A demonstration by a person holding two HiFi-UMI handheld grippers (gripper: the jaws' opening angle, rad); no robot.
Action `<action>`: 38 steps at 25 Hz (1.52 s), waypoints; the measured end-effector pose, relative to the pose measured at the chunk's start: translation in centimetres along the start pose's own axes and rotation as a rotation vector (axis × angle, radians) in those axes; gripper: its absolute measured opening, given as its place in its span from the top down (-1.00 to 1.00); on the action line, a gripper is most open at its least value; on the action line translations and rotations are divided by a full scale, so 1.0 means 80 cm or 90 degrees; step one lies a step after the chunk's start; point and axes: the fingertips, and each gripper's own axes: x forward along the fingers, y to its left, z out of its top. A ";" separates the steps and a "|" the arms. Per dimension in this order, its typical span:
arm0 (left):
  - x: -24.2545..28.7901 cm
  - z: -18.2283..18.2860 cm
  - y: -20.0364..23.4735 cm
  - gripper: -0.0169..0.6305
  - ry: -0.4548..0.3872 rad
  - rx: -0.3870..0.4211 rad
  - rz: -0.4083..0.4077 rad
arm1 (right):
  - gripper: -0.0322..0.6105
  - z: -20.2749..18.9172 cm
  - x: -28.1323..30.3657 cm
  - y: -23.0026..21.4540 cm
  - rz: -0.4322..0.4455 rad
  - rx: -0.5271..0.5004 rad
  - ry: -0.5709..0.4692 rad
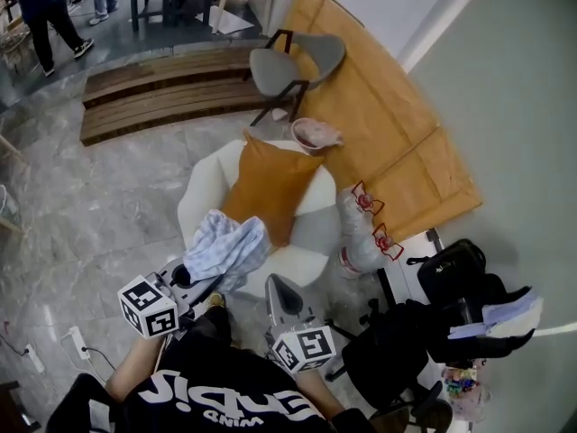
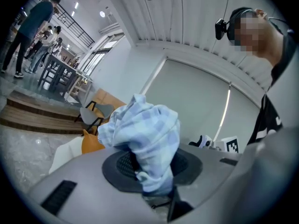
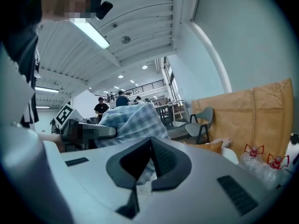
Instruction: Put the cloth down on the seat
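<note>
Left claw [image 2: 152,169] clamps the cloth [image 2: 145,129]; only the right gripper view shows right claw [image 3: 147,155] pinching it.

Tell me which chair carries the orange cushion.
The white armchair, just ahead of the held cloth; the orange cushion lies on it. The grey chair behind it has none.

We see a bright, evenly lit scene under ceiling strip lights [image 3: 91,34], shadows faint, both gripper views bent fisheye-round with black corners, the close cloth [image 2: 145,134] slightly soft.
</note>
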 end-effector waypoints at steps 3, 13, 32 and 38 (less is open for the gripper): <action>0.012 0.010 0.032 0.61 0.003 -0.003 -0.004 | 0.84 0.009 0.036 0.000 0.009 -0.014 0.000; 0.037 0.035 0.095 0.61 0.032 -0.005 -0.023 | 0.84 0.024 0.077 -0.048 -0.065 -0.007 0.007; 0.105 0.009 0.100 0.61 0.102 -0.018 -0.035 | 0.84 0.012 0.082 -0.119 -0.015 0.020 0.006; 0.132 -0.027 0.132 0.61 0.134 -0.036 -0.024 | 0.84 -0.020 0.102 -0.152 -0.025 0.044 0.023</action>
